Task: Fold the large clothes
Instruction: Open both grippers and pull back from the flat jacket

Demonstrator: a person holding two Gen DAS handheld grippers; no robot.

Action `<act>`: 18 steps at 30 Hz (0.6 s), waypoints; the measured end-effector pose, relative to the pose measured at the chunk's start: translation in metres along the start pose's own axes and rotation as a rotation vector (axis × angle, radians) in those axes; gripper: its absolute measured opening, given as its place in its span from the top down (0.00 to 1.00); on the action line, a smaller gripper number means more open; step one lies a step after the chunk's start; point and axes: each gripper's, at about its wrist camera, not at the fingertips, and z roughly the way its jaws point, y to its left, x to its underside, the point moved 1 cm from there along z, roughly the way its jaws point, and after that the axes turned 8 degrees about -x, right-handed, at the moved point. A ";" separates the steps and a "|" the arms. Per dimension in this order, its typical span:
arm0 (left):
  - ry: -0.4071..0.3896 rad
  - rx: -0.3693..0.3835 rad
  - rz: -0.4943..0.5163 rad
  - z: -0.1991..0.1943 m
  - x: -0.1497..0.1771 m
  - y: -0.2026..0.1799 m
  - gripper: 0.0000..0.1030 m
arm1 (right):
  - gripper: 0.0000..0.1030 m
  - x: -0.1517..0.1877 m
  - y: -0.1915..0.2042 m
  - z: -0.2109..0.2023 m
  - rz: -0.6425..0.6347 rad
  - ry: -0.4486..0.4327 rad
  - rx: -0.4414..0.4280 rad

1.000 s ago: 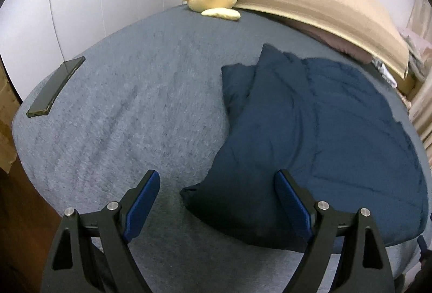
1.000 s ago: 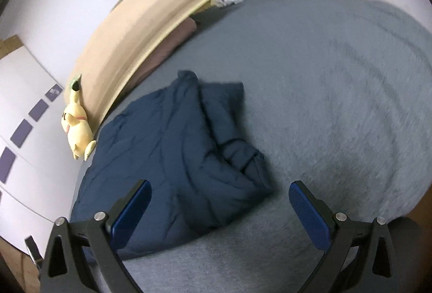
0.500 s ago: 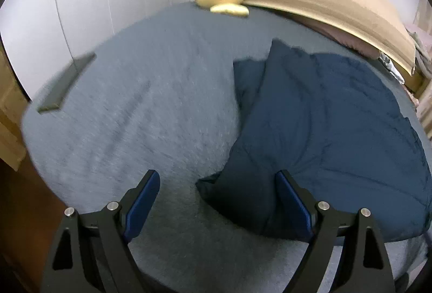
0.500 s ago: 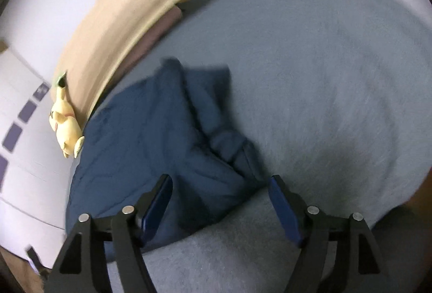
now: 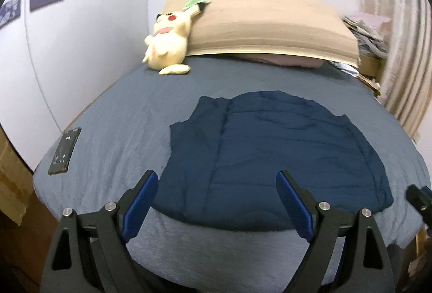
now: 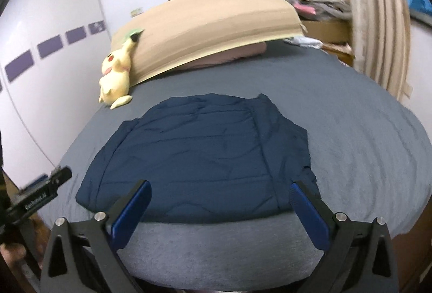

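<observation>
Both grippers have drawn back, jaws wide, jacket (image 5: 270, 152) lying beyond them.

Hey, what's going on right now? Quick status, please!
Left gripper open, empty. Right gripper jaws just reopened wide, empty. Navy jacket lying folded on the bed, nobody holding it. Plush toy and phone well clear.

Left tongs (image 5: 216, 201) gape empty above folded navy jacket (image 5: 270, 152).

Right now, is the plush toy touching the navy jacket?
Apart. The left wrist view shows a broad strip of bare grey bed cover between the plush toy and the navy jacket.
</observation>
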 end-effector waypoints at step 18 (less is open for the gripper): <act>0.001 0.073 0.063 -0.009 0.002 -0.038 0.11 | 0.00 0.001 0.012 0.003 -0.071 0.040 0.058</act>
